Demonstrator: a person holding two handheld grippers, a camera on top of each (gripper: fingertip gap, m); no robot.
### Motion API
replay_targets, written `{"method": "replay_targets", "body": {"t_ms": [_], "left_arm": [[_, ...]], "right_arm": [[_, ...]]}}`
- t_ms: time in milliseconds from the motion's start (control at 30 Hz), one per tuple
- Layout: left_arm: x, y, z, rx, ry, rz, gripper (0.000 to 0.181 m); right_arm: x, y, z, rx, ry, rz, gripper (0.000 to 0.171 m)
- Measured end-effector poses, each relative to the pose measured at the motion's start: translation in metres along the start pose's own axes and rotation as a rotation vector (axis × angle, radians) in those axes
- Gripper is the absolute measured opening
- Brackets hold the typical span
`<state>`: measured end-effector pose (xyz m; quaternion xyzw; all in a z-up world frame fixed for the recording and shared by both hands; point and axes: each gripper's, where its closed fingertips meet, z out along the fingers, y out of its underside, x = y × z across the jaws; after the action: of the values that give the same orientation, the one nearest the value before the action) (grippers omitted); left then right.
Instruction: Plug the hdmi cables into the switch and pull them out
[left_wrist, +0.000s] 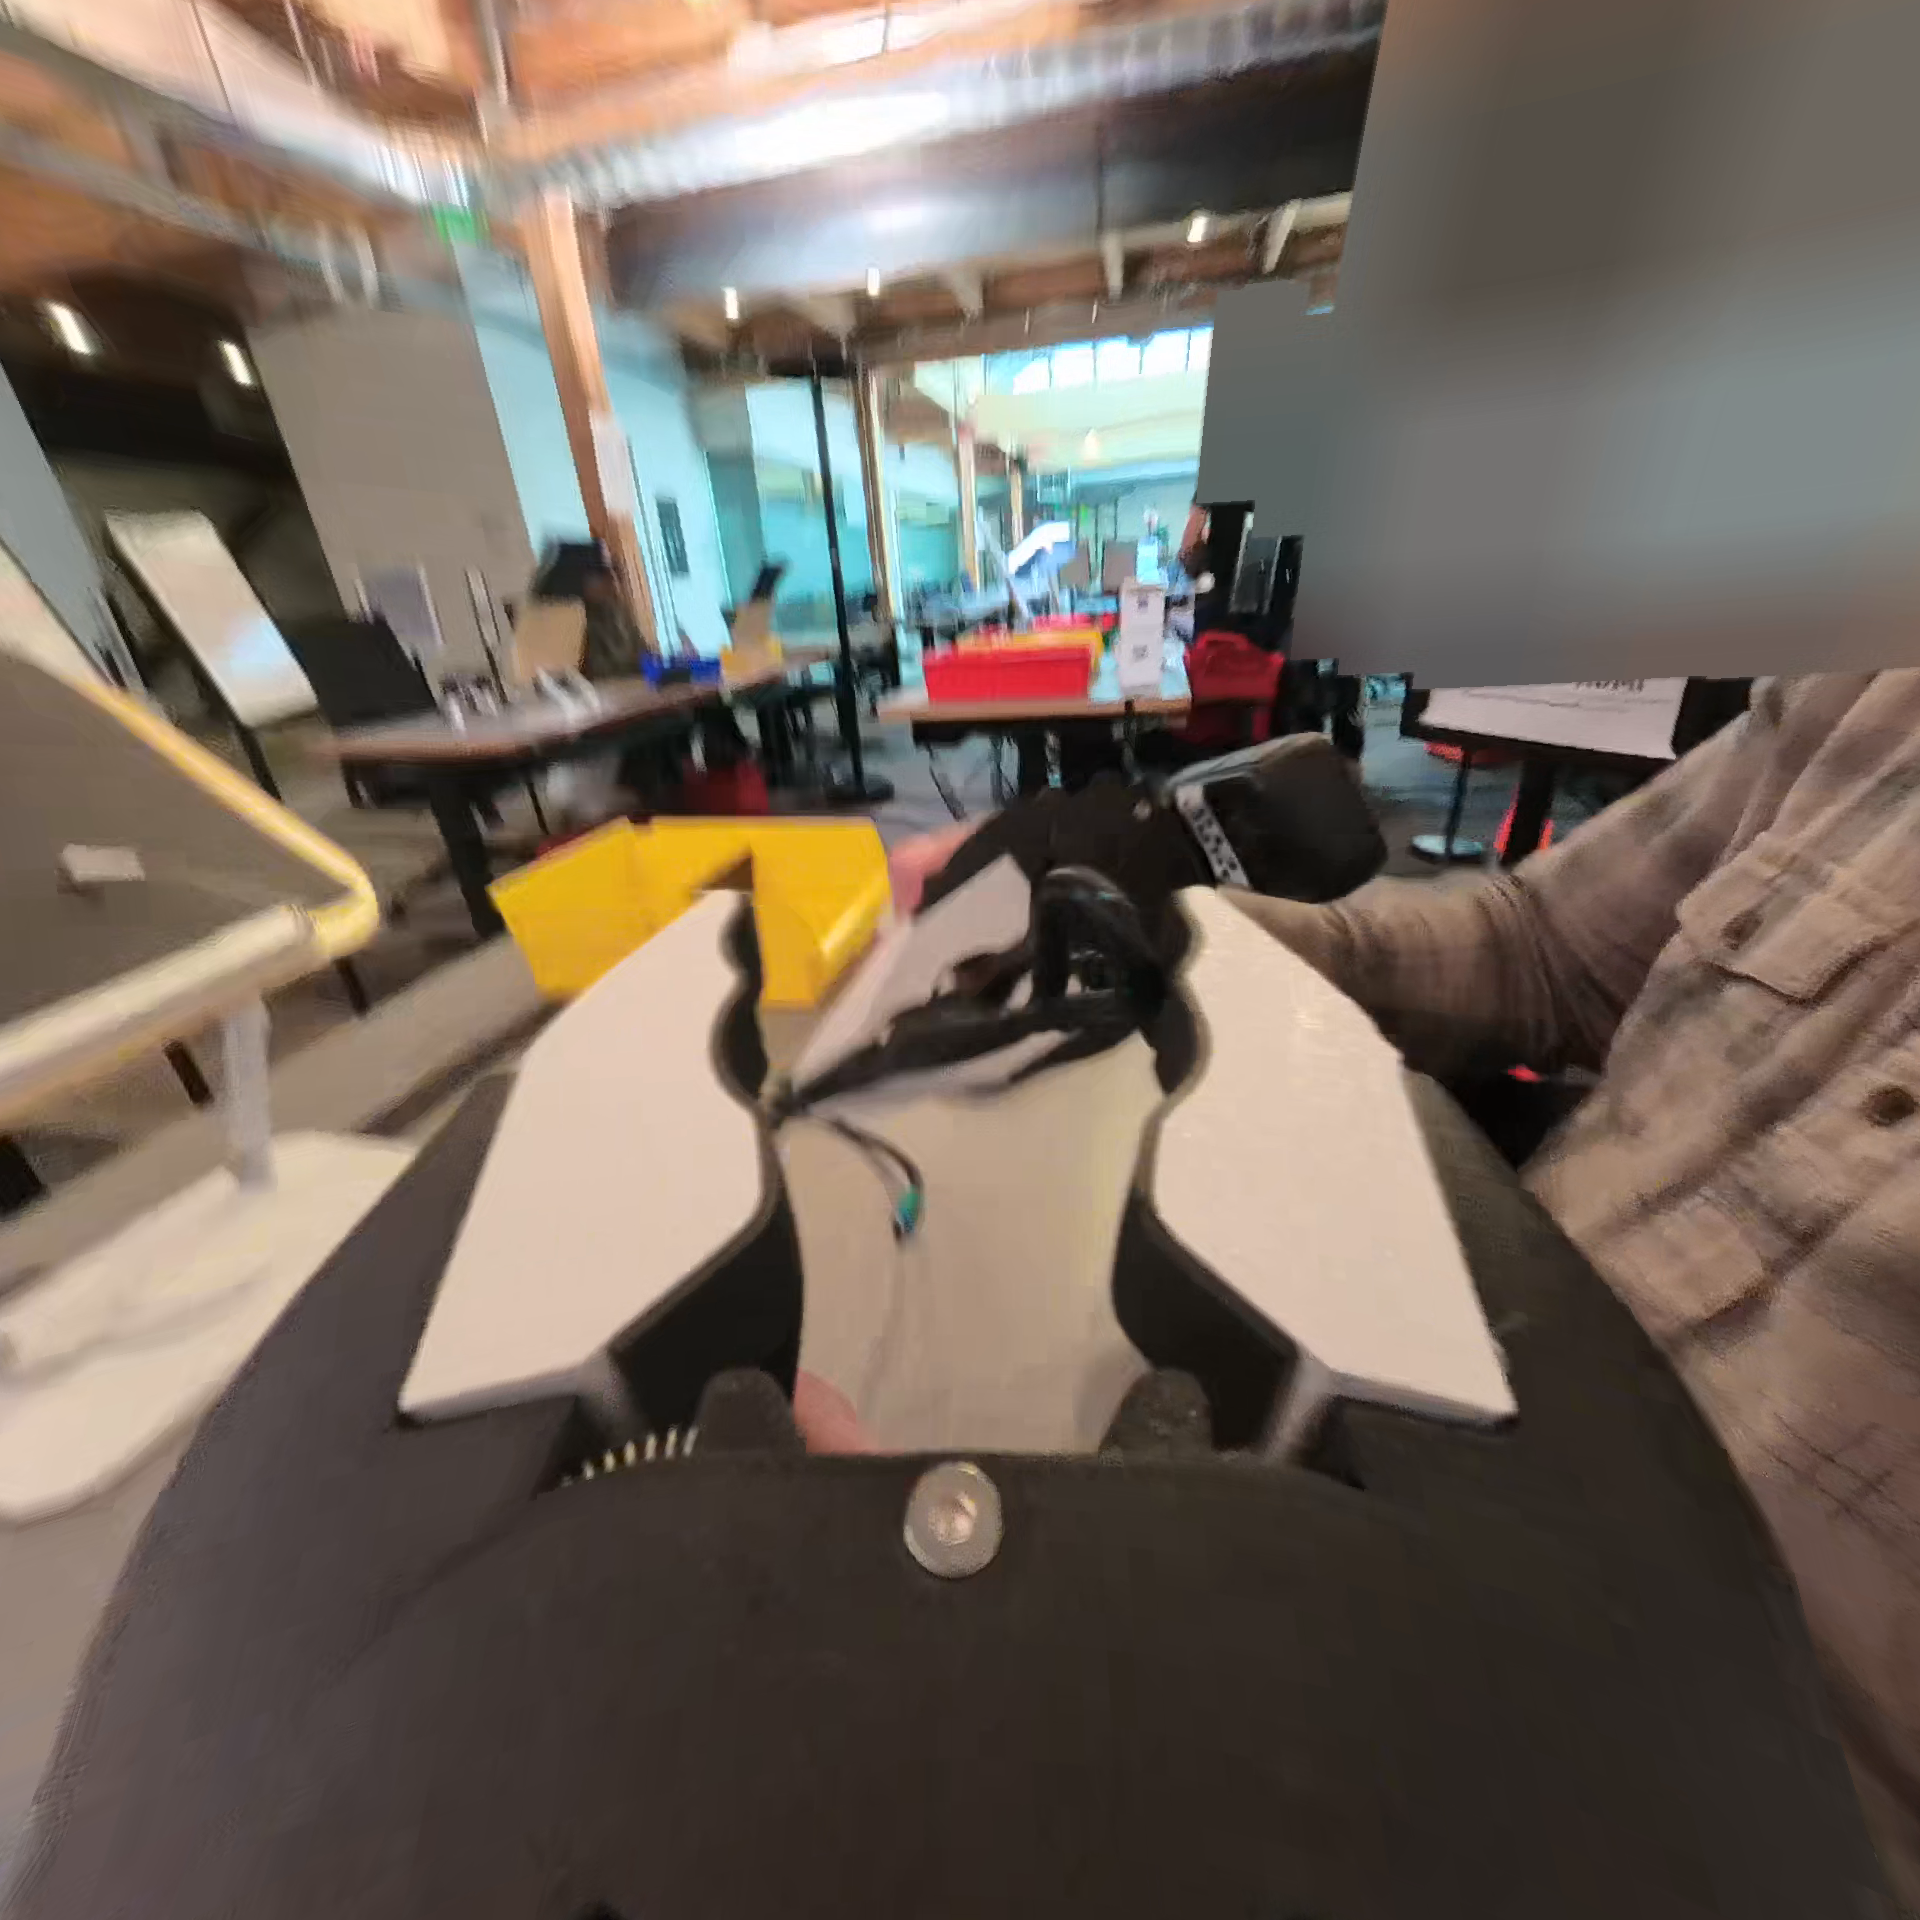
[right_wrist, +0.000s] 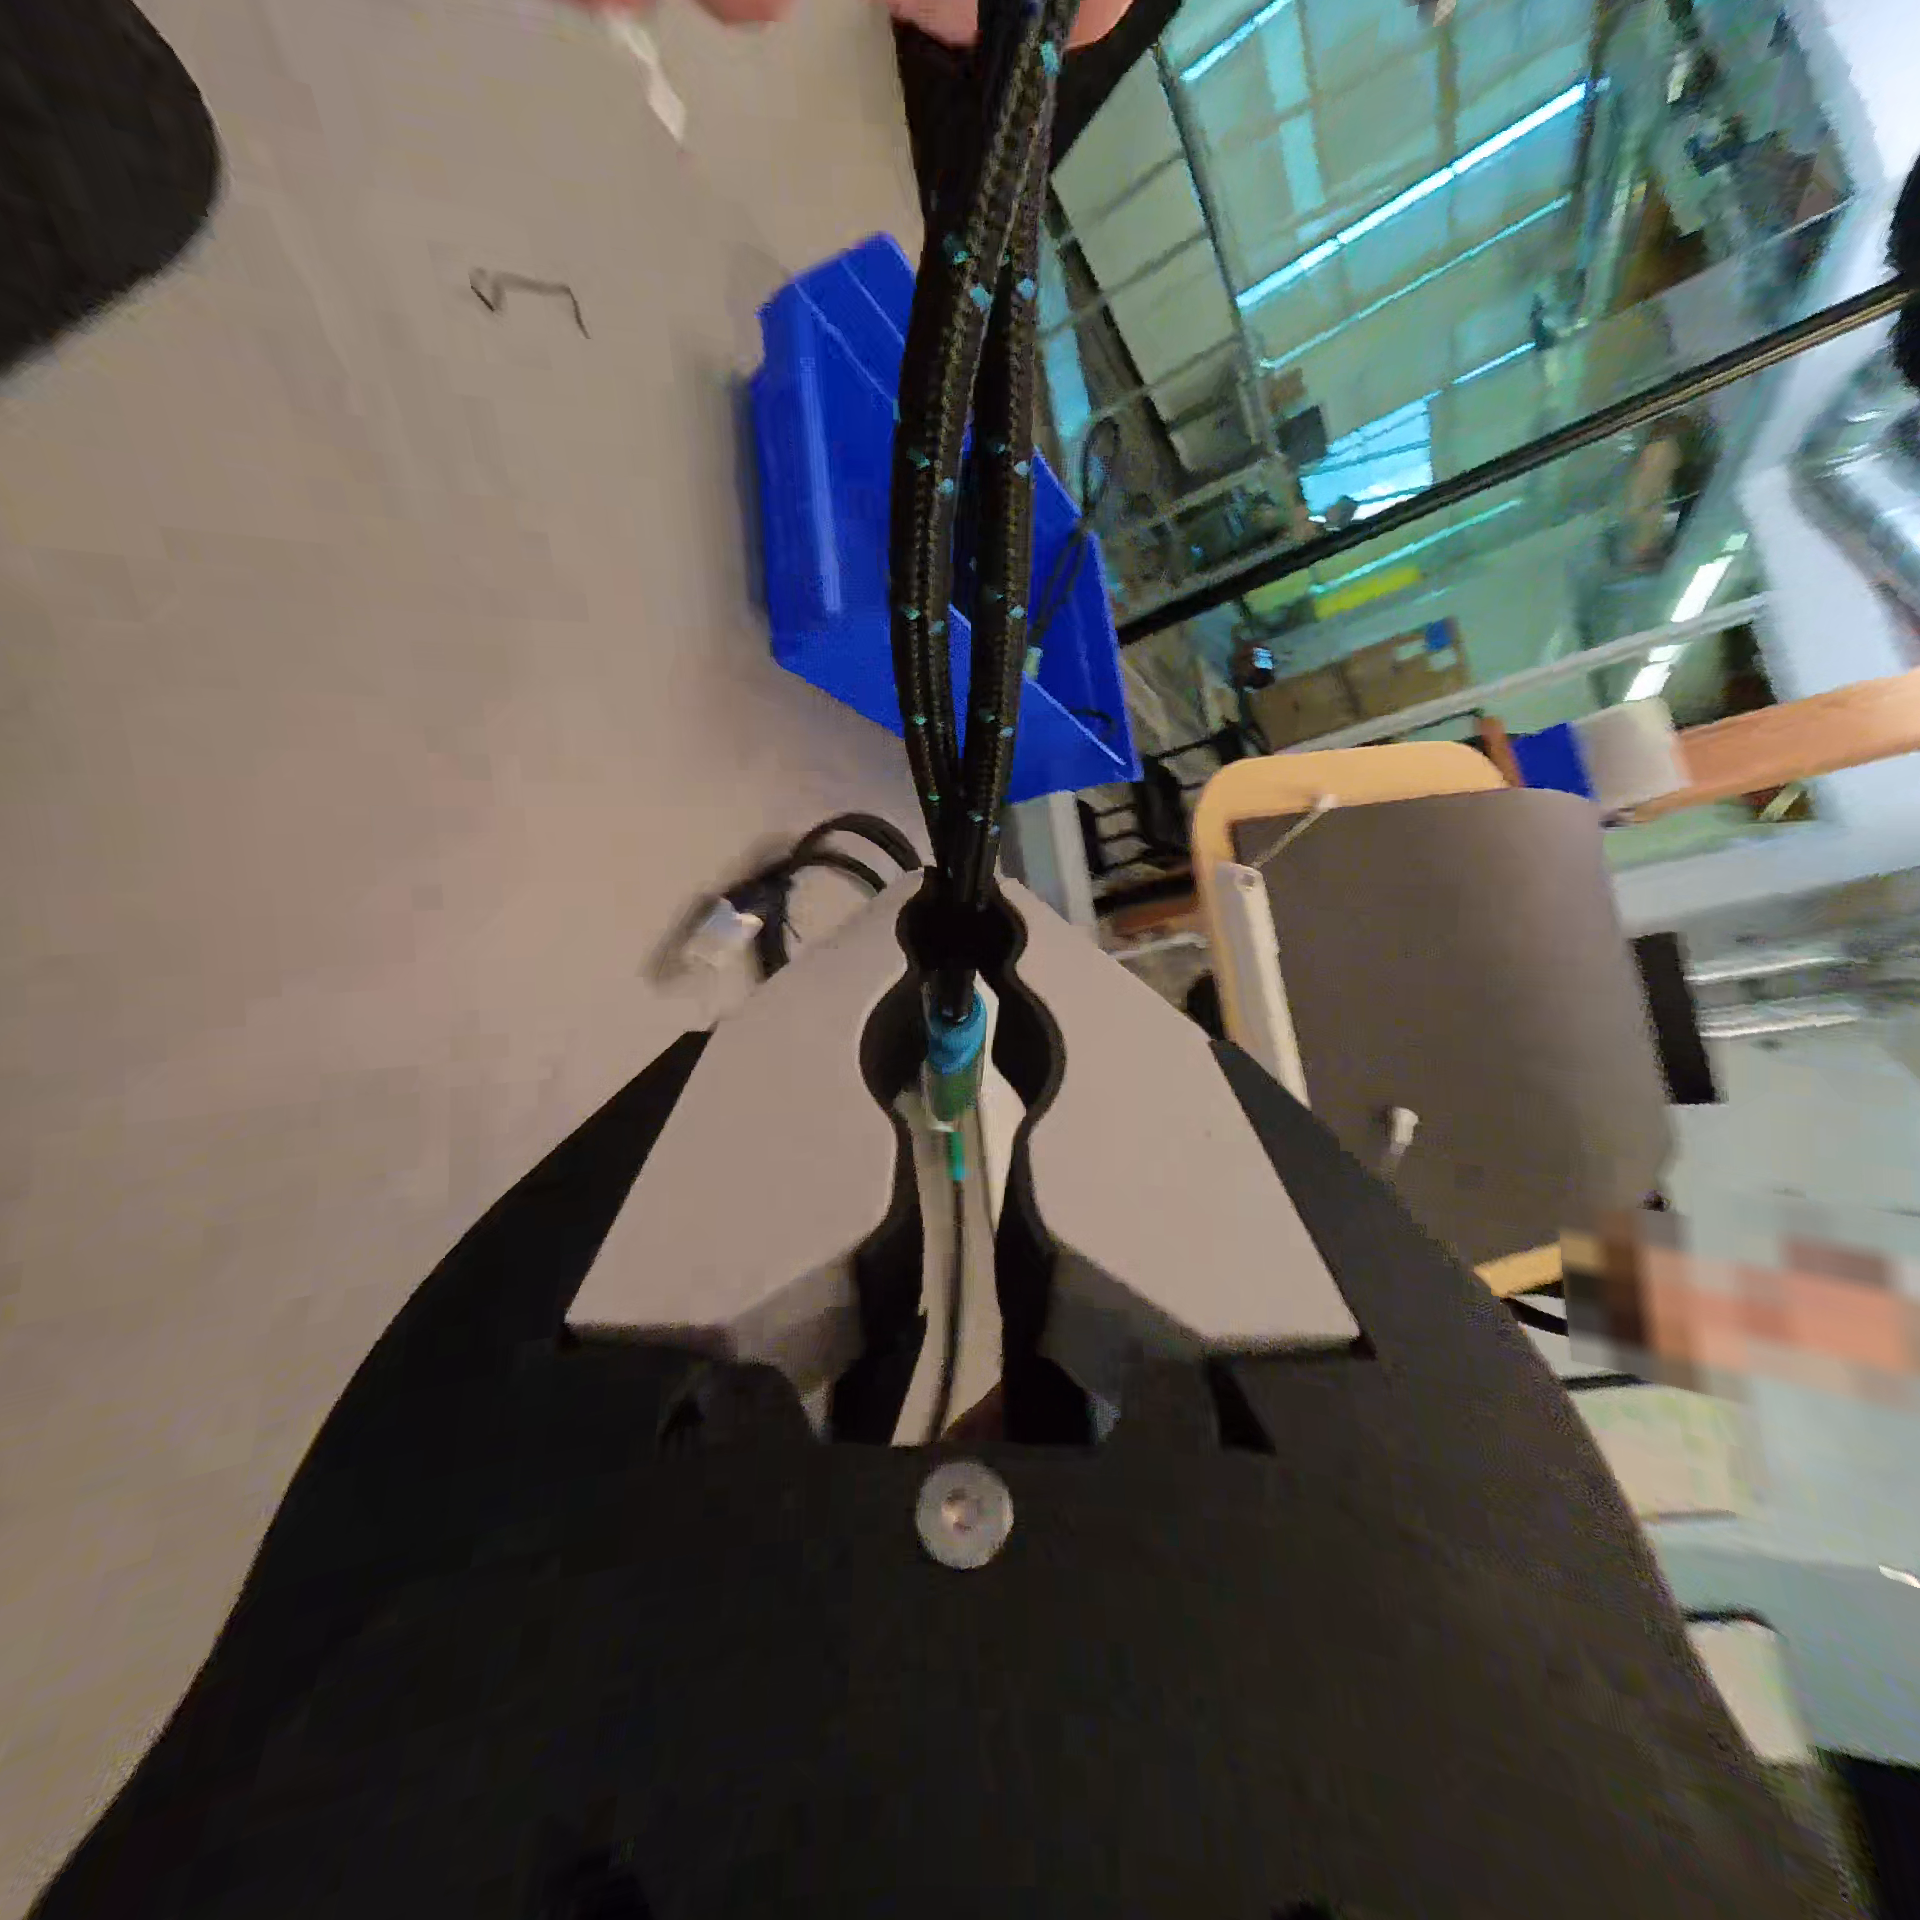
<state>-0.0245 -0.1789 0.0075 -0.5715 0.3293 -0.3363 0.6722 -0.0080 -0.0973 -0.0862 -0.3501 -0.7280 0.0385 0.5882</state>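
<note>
Evidently early: right gripper (right_wrist: 961, 935) clenched on braided cables (right_wrist: 961, 499) lifted above the table (right_wrist: 364, 623), left gripper (left_wrist: 956, 997) released, switch not visible, 0 cables plugged.

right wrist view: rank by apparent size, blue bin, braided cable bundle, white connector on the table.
1. blue bin, largest.
2. braided cable bundle, long but thin, and nearer the camera, so its rank against the bin is unsure.
3. white connector, smallest, blurred.

Black cables (right_wrist: 961, 540) flecked teal; blue bin (right_wrist: 821, 520); yellow bin (left_wrist: 613, 914).
</note>
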Motion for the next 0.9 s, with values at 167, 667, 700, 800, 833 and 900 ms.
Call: {"method": "replay_targets", "body": {"t_ms": [167,667,700,800,833,900], "left_arm": [[-0.011,0.015,-0.045,-0.167,0.016,-0.198,0.087],[0.02,0.143,0.061,-0.479,0.154,-0.477,0.021],[0.016,0.149,0.062,-0.481,0.123,-0.489,0.018],[0.003,0.155,0.061,-0.458,0.05,-0.452,0.011],[0.0,0.155,0.059,-0.46,0.035,-0.464,0.011],[-0.008,0.154,0.055,-0.452,-0.008,-0.445,0.011]], "right_arm": [[-0.007,0.013,-0.005,-0.07,0.182,-0.397,0.002],[-0.014,-0.006,0.002,0.015,0.335,-0.819,0.003],[-0.014,-0.004,0.003,0.017,0.33,-0.809,0.006],[-0.014,-0.003,0.002,0.03,0.318,-0.767,0.017],[-0.012,-0.003,0.0,0.026,0.308,-0.734,0.023],[-0.009,-0.007,-0.008,0.058,0.287,-0.657,0.028]]}}
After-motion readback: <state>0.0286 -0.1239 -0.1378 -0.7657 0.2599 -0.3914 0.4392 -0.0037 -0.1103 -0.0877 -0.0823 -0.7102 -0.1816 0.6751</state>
